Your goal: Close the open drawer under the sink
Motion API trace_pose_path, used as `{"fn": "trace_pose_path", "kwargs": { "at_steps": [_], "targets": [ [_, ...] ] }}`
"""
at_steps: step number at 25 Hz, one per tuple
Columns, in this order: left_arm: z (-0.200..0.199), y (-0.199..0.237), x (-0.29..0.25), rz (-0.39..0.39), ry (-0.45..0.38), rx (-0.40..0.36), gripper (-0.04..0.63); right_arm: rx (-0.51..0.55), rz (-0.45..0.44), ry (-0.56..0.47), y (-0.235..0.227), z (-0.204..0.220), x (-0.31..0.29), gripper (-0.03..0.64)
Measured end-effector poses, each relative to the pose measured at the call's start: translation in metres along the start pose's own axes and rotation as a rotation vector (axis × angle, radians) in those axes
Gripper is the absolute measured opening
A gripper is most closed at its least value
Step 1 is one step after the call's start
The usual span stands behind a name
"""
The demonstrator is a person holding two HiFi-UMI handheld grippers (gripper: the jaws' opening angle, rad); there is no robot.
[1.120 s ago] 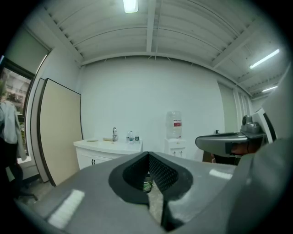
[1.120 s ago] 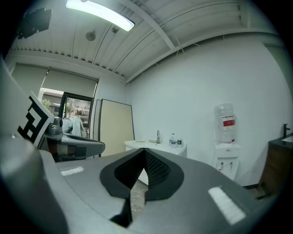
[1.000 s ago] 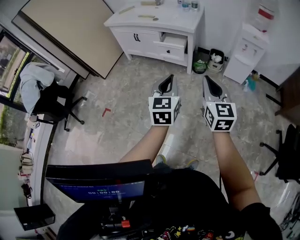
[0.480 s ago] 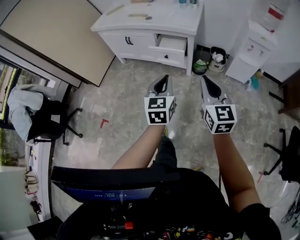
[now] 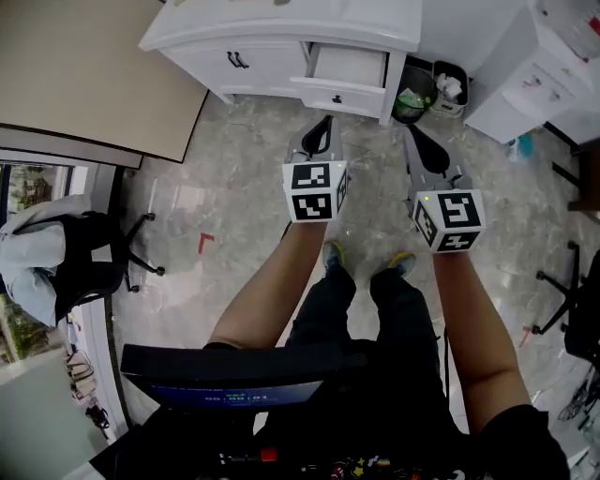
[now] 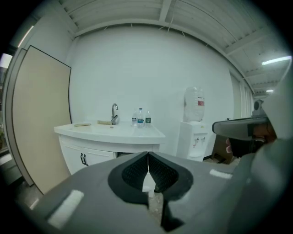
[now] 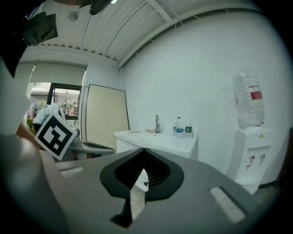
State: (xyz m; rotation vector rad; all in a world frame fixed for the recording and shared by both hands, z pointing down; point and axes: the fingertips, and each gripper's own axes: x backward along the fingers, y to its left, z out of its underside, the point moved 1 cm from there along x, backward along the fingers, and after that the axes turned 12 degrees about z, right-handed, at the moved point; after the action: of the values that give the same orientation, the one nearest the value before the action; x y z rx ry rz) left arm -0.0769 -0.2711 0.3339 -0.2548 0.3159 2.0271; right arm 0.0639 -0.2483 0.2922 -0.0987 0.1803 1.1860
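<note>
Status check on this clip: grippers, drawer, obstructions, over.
Left gripper and right gripper both shut, empty, short of the vanity. Drawer open, untouched. Trash bin beside it, not in the path.

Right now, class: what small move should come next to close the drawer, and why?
Probably move the left gripper forward to the drawer: it stands pulled out, and this gripper and the right gripper, tongs shut and empty, are short of it.
</note>
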Motion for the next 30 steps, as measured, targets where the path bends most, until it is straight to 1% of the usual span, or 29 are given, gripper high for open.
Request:
{"fn": "trace_pose_path", "kwargs": {
  "at_steps": [2, 5, 8, 9, 12, 14, 16, 18, 20, 21, 24, 27, 30],
  "targets": [
    [0.021, 0.016, -0.031, -0.009, -0.025, -0.004, 0.003, 0.016, -0.001, -0.019, -0.011, 0.026, -0.031, 0.023],
    [0.072, 0.041, -0.079, -0.003, -0.038, -0.011, 0.003, 0.029, 0.010, -0.052, -0.022, 0.074, -0.072, 0.023],
    [0.130, 0.075, -0.129, -0.013, -0.022, -0.002, 0.047, 0.020, 0.015, -0.055, -0.031, 0.137, -0.114, 0.023],
    [0.149, 0.084, -0.146, -0.011, -0.012, -0.004, 0.073, 0.015, 0.019, -0.053, -0.034, 0.158, -0.127, 0.023],
    [0.202, 0.108, -0.191, -0.004, 0.008, -0.024, 0.134, 0.008, 0.027, -0.062, -0.038, 0.214, -0.160, 0.023],
    [0.227, 0.124, -0.215, -0.010, -0.007, -0.037, 0.141, 0.021, 0.022, -0.082, -0.038, 0.241, -0.179, 0.023],
    [0.243, 0.135, -0.232, -0.018, -0.042, -0.053, 0.150, 0.031, 0.020, -0.110, -0.038, 0.263, -0.194, 0.023],
    [0.252, 0.143, -0.242, -0.031, -0.087, -0.065, 0.149, 0.027, 0.022, -0.138, -0.039, 0.281, -0.205, 0.023],
    [0.262, 0.148, -0.248, -0.041, -0.115, -0.067, 0.146, 0.025, 0.025, -0.164, -0.039, 0.296, -0.211, 0.023],
    [0.266, 0.149, -0.251, -0.044, -0.119, -0.071, 0.122, 0.028, 0.027, -0.176, -0.039, 0.303, -0.213, 0.023],
    [0.273, 0.152, -0.258, -0.055, -0.141, -0.108, 0.111, 0.026, 0.038, -0.210, -0.040, 0.316, -0.217, 0.023],
    [0.276, 0.156, -0.257, -0.089, -0.162, -0.160, 0.107, 0.020, 0.047, -0.226, -0.040, 0.325, -0.215, 0.023],
    [0.275, 0.157, -0.261, -0.104, -0.175, -0.163, 0.107, 0.029, 0.055, -0.230, -0.042, 0.326, -0.212, 0.023]
  ]
}}
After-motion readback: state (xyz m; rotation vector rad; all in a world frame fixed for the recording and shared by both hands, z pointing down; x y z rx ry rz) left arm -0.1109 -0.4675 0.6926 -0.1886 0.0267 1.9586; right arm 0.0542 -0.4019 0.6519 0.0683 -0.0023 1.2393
